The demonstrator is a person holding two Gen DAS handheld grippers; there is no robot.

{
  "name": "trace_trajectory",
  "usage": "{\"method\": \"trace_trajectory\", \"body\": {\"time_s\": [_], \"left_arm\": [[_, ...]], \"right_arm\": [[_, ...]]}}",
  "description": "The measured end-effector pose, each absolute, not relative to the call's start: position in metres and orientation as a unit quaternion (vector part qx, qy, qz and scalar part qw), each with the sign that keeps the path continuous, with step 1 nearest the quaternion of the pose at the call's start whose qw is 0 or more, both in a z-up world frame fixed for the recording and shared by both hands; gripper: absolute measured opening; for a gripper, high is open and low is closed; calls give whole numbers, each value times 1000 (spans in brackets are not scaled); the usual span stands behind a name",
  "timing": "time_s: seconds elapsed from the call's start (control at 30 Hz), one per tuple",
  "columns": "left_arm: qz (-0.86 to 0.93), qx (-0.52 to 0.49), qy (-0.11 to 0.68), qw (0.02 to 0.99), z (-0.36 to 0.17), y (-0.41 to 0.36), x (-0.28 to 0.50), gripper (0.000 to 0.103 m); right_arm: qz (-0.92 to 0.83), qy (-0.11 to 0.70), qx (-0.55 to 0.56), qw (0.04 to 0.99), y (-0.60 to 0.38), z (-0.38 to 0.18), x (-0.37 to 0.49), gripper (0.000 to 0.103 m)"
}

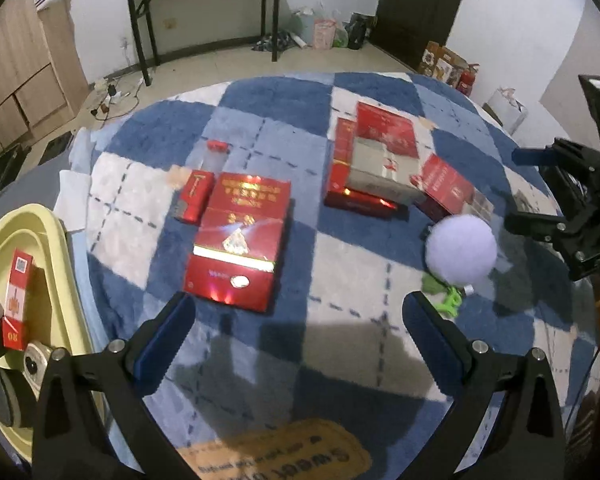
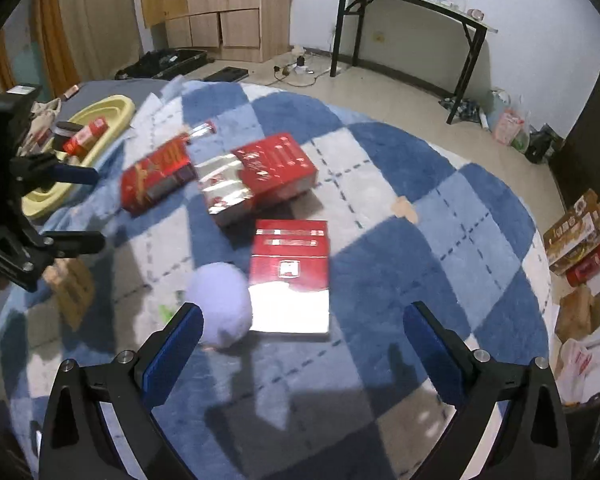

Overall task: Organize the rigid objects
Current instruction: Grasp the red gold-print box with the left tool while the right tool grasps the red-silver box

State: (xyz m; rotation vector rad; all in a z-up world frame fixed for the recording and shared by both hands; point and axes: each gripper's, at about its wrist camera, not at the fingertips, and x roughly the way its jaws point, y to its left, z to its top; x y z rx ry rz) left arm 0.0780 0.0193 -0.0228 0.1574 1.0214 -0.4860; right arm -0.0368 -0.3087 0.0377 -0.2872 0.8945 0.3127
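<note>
A: Both grippers, left [image 1: 296, 340] and right [image 2: 302, 344], fill the lower frame, jaws spread, holding nothing.

B: Where are the boxes?

A: Nearest red box [image 1: 236, 248] lies centre-left on the rug [image 1: 340, 364]; the bin [image 1: 56, 256] sits lower left.

B: Handling?

A: Probably light, stiff, glossy; grip its long sides.

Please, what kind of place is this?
Probably a room in a home: a blue-and-white checked blanket spread as on a bed, a wooden cabinet, a folding table against the wall, and bags on the floor.
</note>
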Motion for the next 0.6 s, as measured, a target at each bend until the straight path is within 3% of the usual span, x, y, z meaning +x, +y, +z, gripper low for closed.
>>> {"method": "trace_trajectory", "body": {"time_s": [0.23,0.37,0.5,0.53,0.57,0.6], "left_arm": [[-212,44,507,834,-48,18,112,103],[-202,84,495,841,-57,6,121,103],[-205,34,498,842,-60,13,131,101],[-204,22,496,843,-60,15,131,99],[-202,14,497,844,-61,18,131,89],[-198,15,501,842,-63,19,131,71]], "right_arm": [[153,451,-125,870,-291,19,16,100],[143,471,-123,862,-281,-5,48,93],[143,498,-118,847,-278,-28,66,86],[145,500,-117,845,-277,-31,67,85],[146,496,-120,848,-276,-32,67,79],[151,492,-122,849,-275,-33,67,75]]}}
